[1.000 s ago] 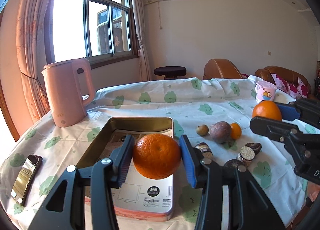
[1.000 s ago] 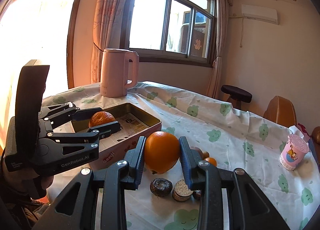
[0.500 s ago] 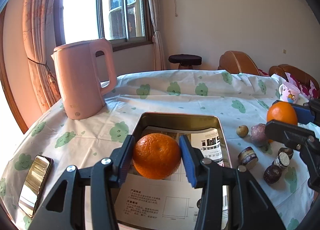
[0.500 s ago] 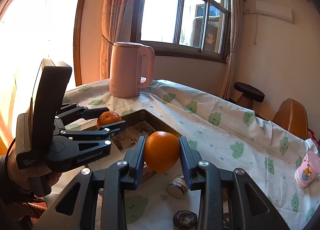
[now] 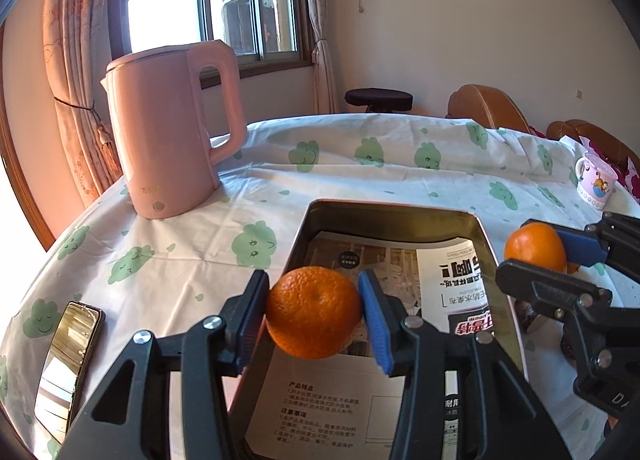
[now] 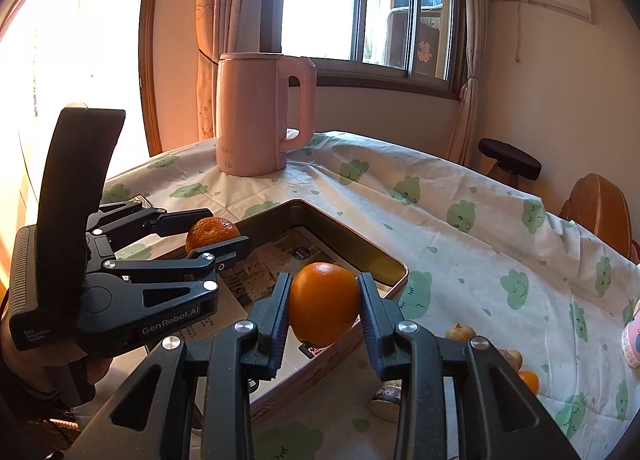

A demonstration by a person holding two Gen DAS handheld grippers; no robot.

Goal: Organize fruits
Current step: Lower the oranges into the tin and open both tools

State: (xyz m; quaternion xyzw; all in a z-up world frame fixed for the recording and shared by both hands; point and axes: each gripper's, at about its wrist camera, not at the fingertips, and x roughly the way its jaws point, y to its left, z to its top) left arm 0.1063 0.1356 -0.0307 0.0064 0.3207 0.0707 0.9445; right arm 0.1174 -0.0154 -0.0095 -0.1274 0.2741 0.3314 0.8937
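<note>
Bright sunlit window (image 5: 208,0) w/ peach curtains (image 5: 76,72), cream walls, AC unit (image 6: 554,4) up high. Black stool (image 5: 379,97), brown leather chairs (image 5: 486,108) beyond cloth-covered table (image 5: 360,164).

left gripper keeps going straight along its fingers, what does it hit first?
Probably the far wall of the metal tin: the left gripper, shut on a mandarin, points over its paper-lined floor. Height is unclear; it might pass over.

Pink plastic electric kettle (image 5: 172,132), white tabletop cloth (image 5: 360,176) printed with green smiling clouds, two orange round fruits (image 5: 314,312), gold-toned rectangular metal tin (image 5: 384,216), blue gripper pads (image 5: 374,324).
</note>
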